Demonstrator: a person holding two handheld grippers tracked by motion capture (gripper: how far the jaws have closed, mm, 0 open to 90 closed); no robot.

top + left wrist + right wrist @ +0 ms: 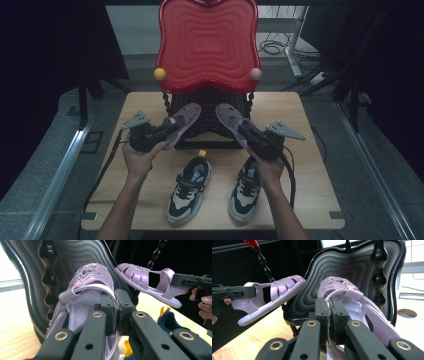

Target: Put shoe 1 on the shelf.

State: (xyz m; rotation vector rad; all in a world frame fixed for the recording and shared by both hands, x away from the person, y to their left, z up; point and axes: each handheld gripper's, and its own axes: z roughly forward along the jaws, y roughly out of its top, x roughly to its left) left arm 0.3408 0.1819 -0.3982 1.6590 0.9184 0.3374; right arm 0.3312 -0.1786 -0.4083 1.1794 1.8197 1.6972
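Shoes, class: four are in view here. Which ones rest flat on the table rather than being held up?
The two dark-and-cream sneakers, left sneaker and right sneaker, stand on the table. The two purple sandals hang in the grippers.

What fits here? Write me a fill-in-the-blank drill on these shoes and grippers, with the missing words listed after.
1. The left gripper is shut on a ____ sandal.
2. The right gripper holds the other sandal, so both sandals are ____ the table, not resting on it.
3. The two sneakers lie on the table between the person's ____.
4. Behind the sandals stands a rack with a ____ top tray.

Missing words: purple; above; forearms; red
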